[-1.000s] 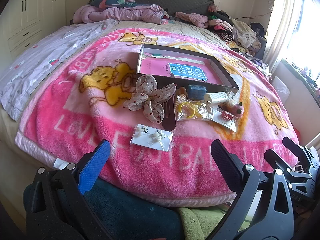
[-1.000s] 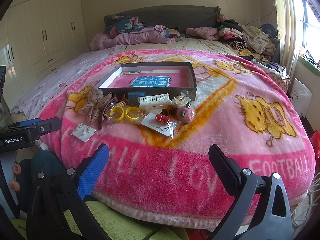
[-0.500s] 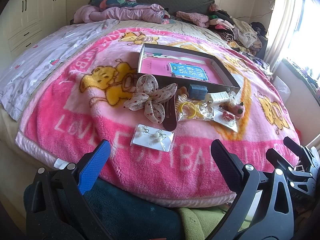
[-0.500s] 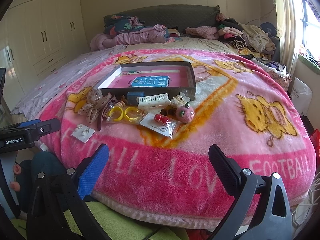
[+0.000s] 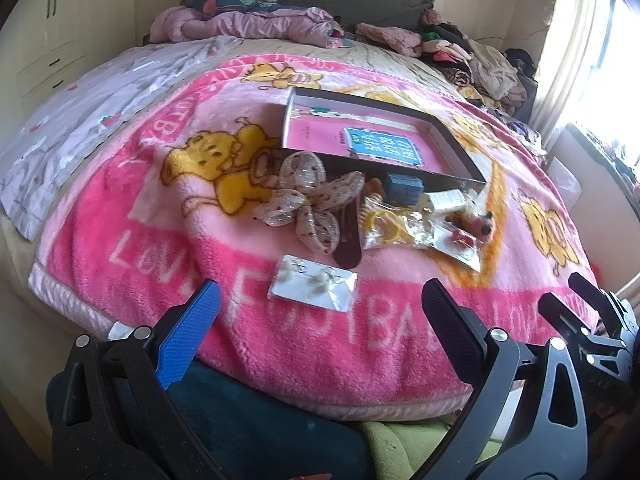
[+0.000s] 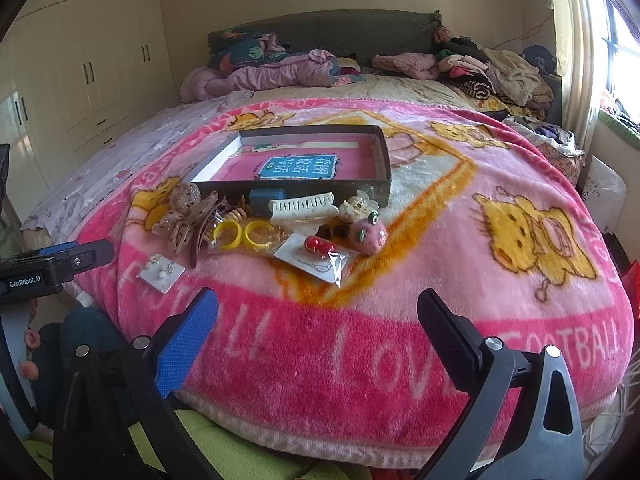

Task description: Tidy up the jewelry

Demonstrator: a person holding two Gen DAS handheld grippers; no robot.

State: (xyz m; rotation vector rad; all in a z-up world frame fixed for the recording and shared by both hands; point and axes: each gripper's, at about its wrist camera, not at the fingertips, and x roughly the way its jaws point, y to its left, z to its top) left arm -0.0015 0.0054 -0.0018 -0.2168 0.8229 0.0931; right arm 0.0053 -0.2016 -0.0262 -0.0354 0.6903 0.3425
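Note:
A dark shallow box (image 5: 454,140) (image 6: 384,160) with a pink book inside lies on the pink blanket. In front of it sits a heap of accessories: a dotted fabric bow (image 5: 308,200) (image 6: 182,216), yellow rings in a clear bag (image 5: 386,224) (image 6: 244,234), a white claw clip (image 6: 302,208), a small blue box (image 5: 404,188), red beads on a card (image 6: 318,246) and a pink fuzzy clip (image 6: 368,232). A white earring card (image 5: 314,282) (image 6: 160,274) lies nearest the bed edge. My left gripper (image 5: 320,312) and right gripper (image 6: 316,320) both hang open at the bed's front edge, holding nothing.
Piles of clothes (image 6: 488,72) and a crumpled quilt (image 6: 264,72) cover the bed's far end by the dark headboard. Cream wardrobes (image 6: 88,68) line the left wall. A window with a curtain (image 5: 568,48) is on the right. Green and dark blue fabric (image 5: 280,432) lies below the grippers.
Both grippers have edged slightly closer to the bed, staying open. The objects have not moved.

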